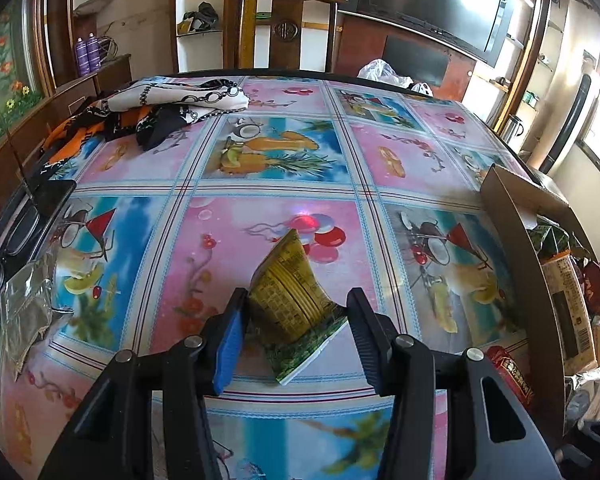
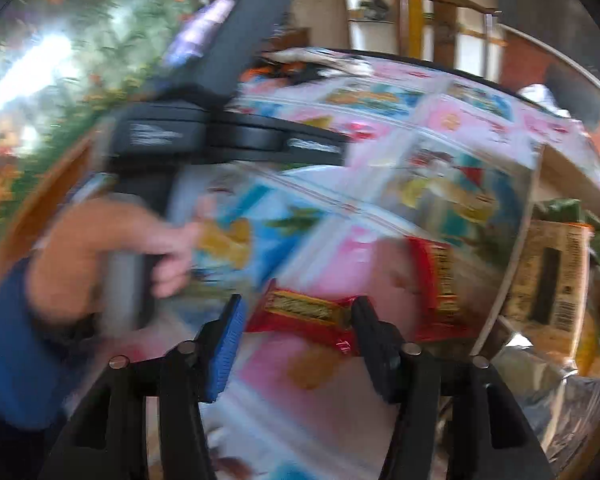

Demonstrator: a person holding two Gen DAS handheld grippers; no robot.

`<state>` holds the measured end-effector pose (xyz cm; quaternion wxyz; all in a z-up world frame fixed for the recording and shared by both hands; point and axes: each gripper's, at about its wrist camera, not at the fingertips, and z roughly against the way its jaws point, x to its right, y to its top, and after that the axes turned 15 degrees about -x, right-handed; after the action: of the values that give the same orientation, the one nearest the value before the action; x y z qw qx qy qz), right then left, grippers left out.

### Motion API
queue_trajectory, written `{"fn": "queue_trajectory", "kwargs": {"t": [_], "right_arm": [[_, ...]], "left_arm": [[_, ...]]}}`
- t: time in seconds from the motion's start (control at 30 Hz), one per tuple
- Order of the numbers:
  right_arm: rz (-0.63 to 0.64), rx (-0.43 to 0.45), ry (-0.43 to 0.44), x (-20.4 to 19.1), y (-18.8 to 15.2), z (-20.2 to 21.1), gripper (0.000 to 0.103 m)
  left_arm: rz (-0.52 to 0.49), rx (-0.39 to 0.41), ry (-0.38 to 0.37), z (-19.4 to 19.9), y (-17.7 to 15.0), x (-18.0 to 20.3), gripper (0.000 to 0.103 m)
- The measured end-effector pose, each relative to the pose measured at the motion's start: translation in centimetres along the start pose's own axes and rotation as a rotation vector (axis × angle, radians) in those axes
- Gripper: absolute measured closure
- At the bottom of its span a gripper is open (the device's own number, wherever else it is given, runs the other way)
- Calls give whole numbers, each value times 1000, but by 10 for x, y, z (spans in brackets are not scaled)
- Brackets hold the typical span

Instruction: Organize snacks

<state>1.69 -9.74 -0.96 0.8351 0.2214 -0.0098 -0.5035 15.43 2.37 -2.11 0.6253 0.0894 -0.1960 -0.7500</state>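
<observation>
Table centre (image 1: pixel 284 184) open; cardboard box (image 1: pixel 516 216) blocks right (scarves (image 1: pixel 172 104) far-left).

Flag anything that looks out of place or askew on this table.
The yellow-green snack packet between the left gripper fingers is bent, one end kicked up off the tablecloth. A patterned scarf lies crumpled at the far corner, unrelated to the snacks.

The table (image 1: pixel 284 168) is covered with a glossy fruit-print cloth of pink and blue squares. On it lie a yellow-green snack packet (image 1: pixel 296 304), patterned scarves (image 1: pixel 172 108) at the far left corner, a cardboard box (image 1: pixel 540 264) at the right edge, eyeglasses (image 1: pixel 4 256), and a red snack packet (image 2: pixel 304 316).
</observation>
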Motion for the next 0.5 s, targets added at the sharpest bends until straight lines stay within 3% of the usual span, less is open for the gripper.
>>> {"fn": "queue_trajectory", "kwargs": {"t": [0.03,0.1,0.17,0.27,0.5], "right_arm": [[-3,19,83,3,-2,6,42],[-23,54,124,8,-5,14,42],[-18,61,71,10,-7,15,42],[14,46,91,2,-8,11,42],[205,57,-33,-36,-11,3,42]], "left_arm": [[2,-1,0,0,0,-1,54],[2,-1,3,0,0,-3,54],[3,-2,3,1,0,-5,55],[1,-1,2,3,1,-8,56],[-2,-8,-11,4,2,-17,57]]}}
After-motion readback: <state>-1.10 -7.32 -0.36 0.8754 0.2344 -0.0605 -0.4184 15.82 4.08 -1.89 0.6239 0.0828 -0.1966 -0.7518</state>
